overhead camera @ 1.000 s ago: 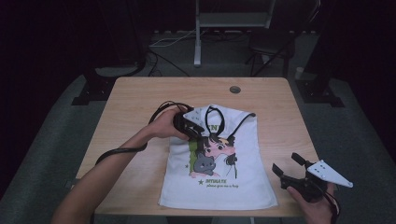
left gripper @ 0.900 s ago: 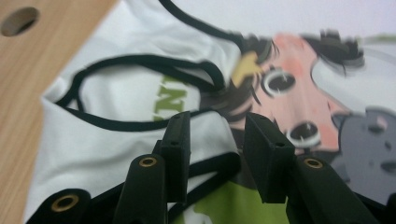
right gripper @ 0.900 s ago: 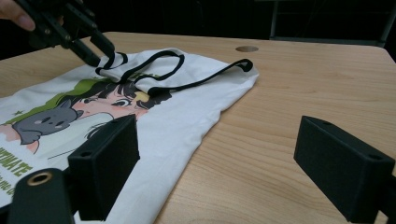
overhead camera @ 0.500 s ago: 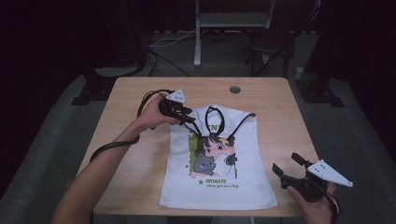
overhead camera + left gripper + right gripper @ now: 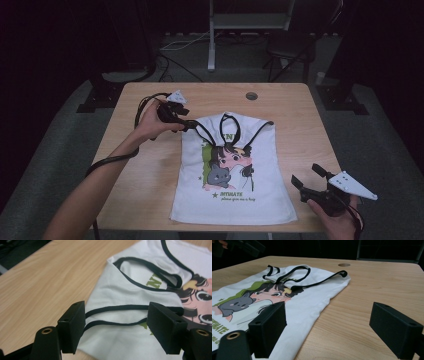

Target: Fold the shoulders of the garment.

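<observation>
Left hand-held gripper (image 5: 192, 125), jaws just opened wide and empty, sits at the tank top's (image 5: 235, 175) upper-left strap. Right hand-held gripper (image 5: 306, 181) gapes empty beside its lower-right hem. Regrip cleanly at the strap trim, one layer only.

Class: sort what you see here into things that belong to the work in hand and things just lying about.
Belongs to the work:
- white sleeveless shirt with black trim and a cartoon print, flat on the table
- left gripper, jaws just opened, nothing pinched
- right gripper, open

Just there:
- light wooden table
- round hole in the tabletop
- dark chair behind
</observation>
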Tool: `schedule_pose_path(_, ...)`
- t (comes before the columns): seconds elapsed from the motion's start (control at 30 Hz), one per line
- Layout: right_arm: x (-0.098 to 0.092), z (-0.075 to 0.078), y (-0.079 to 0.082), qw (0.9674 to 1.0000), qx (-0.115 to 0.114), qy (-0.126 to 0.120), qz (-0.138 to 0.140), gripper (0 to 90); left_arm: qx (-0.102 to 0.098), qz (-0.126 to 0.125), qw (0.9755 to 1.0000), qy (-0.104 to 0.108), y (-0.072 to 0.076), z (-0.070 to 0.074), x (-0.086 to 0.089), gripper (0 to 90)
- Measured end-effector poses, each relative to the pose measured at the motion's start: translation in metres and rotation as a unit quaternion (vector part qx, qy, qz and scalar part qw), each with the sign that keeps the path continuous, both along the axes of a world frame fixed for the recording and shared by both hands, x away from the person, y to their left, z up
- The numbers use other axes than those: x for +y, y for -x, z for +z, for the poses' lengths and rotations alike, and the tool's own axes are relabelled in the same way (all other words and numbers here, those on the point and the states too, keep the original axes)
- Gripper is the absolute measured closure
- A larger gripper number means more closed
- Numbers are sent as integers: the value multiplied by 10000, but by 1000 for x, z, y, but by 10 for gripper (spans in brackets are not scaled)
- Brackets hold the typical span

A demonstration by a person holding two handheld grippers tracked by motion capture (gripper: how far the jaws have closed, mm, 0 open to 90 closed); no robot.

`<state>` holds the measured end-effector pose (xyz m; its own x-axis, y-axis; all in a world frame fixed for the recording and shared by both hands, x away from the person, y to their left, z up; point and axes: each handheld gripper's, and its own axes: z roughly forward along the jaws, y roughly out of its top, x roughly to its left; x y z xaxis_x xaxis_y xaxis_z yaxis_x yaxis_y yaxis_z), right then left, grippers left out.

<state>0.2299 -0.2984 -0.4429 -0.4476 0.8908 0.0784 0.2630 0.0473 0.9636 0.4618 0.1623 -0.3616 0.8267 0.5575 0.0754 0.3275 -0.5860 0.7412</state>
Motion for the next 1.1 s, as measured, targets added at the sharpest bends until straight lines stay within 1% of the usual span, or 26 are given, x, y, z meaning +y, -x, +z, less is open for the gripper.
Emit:
schedule_pose_path(0.07,0,0,0,10000,-4,-7,3,136,-57,-17,9999,88,7,4,2,315)
schedule_pose_path(0.1,0,0,0,10000,-2,-10,3,136,-122,-1,9998,179,11,6,3,315)
schedule_pose_path(0.17,0,0,0,10000,3,1,9,136,-147,29,9989,445,19,8,5,315)
schedule_pose_path(0.27,0,0,0,10000,5,-1,17,136,-172,14,9982,583,28,6,5,315)
schedule_pose_path(0.33,0,0,0,10000,1,-24,24,136,-79,-32,9973,728,34,2,2,315)
schedule_pose_path(0.37,0,0,0,10000,-5,-24,25,136,-22,-58,9971,757,38,-1,0,315)
schedule_pose_path(0.43,0,0,0,10000,6,-3,21,136,35,-73,9969,777,42,-6,-5,314)
schedule_pose_path(0.5,0,0,-1,10000,2,-4,24,136,82,-26,9970,768,42,-11,-10,314)
schedule_pose_path(0.6,1,0,-1,10000,15,-21,40,136,107,85,9971,743,40,-18,-16,315)
schedule_pose_path(0.67,1,0,-1,10000,16,-22,40,136,164,114,9966,795,38,-22,-22,314)
schedule_pose_path(0.7,0,0,-1,10000,5,-21,46,136,189,96,9967,784,37,-23,-24,314)
schedule_pose_path(0.77,0,0,-2,10000,16,-41,41,136,191,144,9971,723,34,-27,-27,315)
schedule_pose_path(0.83,0,0,-2,10000,30,-73,42,136,226,175,9970,714,32,-31,-28,314)
schedule_pose_path(0.93,0,0,-2,10000,31,-82,44,136,188,183,9971,711,34,-32,-29,315)
schedule_pose_path(0.97,-1,0,-2,10000,32,-76,41,136,190,157,9972,708,34,-31,-28,314)
schedule_pose_path(1.1,-1,0,-2,9999,40,-86,41,136,164,186,9972,712,35,-29,-26,315)
